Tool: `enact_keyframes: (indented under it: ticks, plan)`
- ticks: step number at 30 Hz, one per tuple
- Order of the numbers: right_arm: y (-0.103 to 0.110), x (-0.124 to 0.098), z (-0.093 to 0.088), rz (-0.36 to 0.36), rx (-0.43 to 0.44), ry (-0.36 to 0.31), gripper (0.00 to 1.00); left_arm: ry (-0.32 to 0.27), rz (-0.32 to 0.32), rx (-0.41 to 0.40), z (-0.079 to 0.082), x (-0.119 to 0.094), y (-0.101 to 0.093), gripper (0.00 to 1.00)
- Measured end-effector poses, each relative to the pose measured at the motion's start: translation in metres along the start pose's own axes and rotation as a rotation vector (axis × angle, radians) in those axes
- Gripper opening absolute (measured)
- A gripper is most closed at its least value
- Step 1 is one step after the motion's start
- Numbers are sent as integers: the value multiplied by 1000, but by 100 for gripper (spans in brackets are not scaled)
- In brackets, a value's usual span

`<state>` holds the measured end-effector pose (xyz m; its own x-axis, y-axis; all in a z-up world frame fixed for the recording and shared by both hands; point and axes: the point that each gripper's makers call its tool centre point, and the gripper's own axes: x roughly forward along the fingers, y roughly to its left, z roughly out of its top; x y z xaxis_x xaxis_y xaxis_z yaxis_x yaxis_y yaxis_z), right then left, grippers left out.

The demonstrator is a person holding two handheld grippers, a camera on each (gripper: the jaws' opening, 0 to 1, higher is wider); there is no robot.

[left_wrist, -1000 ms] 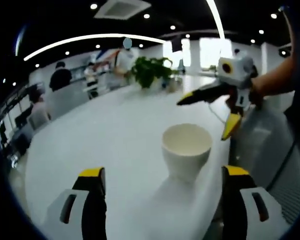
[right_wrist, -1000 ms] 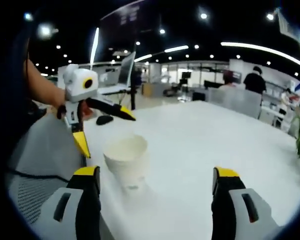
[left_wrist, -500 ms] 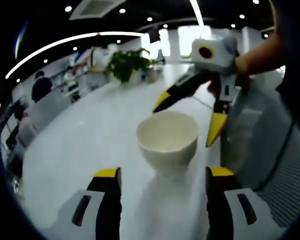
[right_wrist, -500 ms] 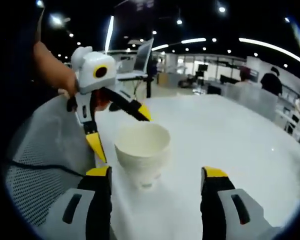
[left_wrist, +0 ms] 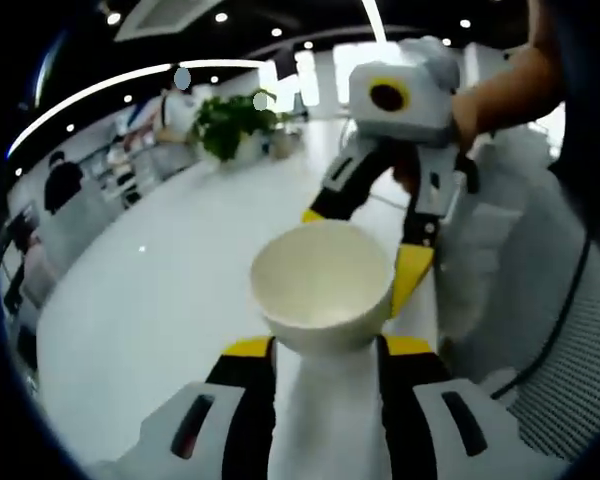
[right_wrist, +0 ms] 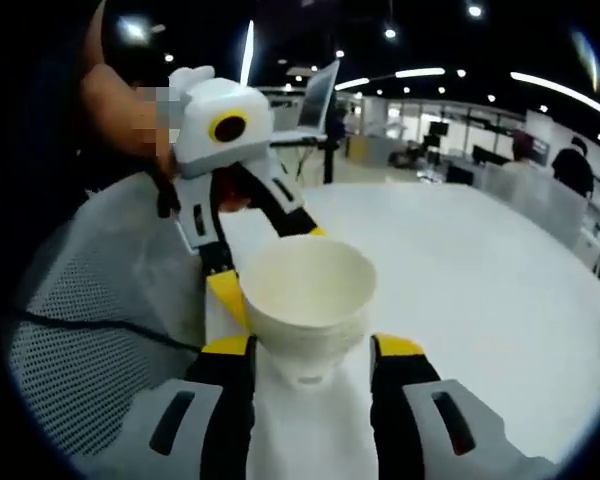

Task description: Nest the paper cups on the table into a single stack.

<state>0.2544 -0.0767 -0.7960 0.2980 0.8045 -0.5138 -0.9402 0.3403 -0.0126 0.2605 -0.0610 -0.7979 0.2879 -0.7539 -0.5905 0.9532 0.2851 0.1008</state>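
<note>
Flanking the white paper cup (left_wrist: 323,287) from below, your left gripper (left_wrist: 325,347) has its yellow-tipped jaws drawn in close on either side of the cup's lower body, though you cannot tell whether they are actually pressing it. Your right gripper (right_wrist: 310,346) sits the same way in the right gripper view, jaws narrow around the cup's base (right_wrist: 308,310), and again contact is not clear.

The cup stands upright on the white table (left_wrist: 170,300) near its edge, mouth open; whether it is one cup or several nested cannot be told.

In the left gripper view your right gripper (left_wrist: 365,250) reaches in from the upper right, angled down, its jaws on either side of the cup, with your hand (left_wrist: 480,100) behind it. In the right gripper view your left gripper (right_wrist: 255,265) comes in from the upper left likewise.

No writing is legible on the cup or grippers.

Beyond you lie a grey mesh chair back (right_wrist: 100,330), a green plant (left_wrist: 225,120) and people (left_wrist: 60,185) at far desks.
</note>
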Motion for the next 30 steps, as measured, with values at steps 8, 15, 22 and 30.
enact_keyframes:
  ticks: [8,15,22,30]
  plan:
    - [-2,0,2,0,16,-14,36,5,-4,-50,-2,-2,1,34]
    - [-10,0,5,1,27,-16,35,1,-9,-62,1,-1,8,34]
    - [-31,3,9,0,39,-17,35,9,-23,-34,8,5,28,34]
    - [-79,13,19,13,55,-19,35,28,-42,-59,17,20,76,34]
